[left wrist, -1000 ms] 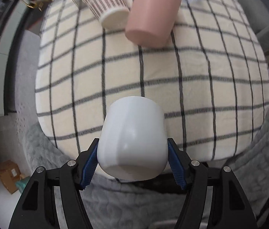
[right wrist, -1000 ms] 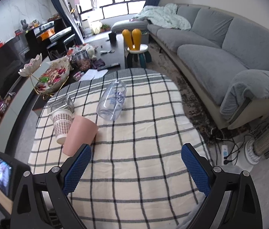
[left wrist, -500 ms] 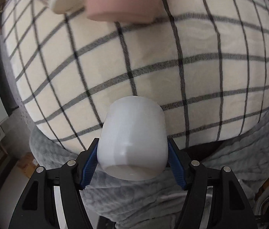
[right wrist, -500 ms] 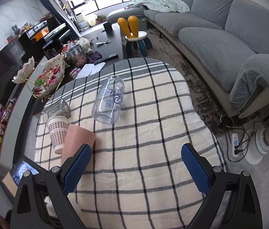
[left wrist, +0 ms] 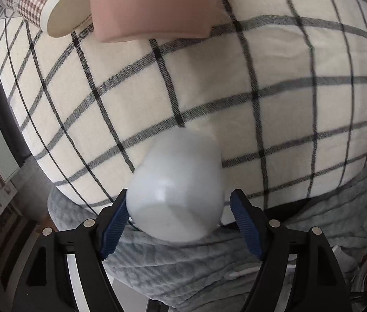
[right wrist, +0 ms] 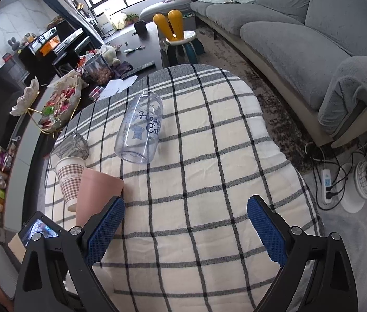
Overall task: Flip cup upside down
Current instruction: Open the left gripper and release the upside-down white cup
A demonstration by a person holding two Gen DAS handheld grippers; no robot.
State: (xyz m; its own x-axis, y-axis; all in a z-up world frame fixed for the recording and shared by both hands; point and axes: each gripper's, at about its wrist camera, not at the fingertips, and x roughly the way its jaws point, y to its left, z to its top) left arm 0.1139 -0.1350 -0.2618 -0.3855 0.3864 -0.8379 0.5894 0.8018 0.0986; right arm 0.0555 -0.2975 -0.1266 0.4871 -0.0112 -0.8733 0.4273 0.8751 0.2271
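Observation:
In the left wrist view a white cup (left wrist: 177, 188) stands upside down on the checked tablecloth (left wrist: 274, 65), base toward me, slightly blurred. My left gripper (left wrist: 178, 215) straddles it with the jaws spread; the left pad is at the cup's side and a gap shows at the right pad. My right gripper (right wrist: 183, 231) is open and empty above the near part of the table. The white cup is hidden in the right wrist view.
A pink cup (right wrist: 95, 195), a checked paper cup (right wrist: 70, 179), a small clear glass (right wrist: 73, 144) and a clear printed glass (right wrist: 140, 130) lie on their sides. The pink cup (left wrist: 152, 5) and paper cup (left wrist: 51, 7) lie beyond the white cup. A grey blanket (left wrist: 209, 273) hangs at the near edge.
The left gripper's jaws have opened off the white cup, which now rests on the cloth. The left camera has moved closer to the table. The right gripper rose slightly.

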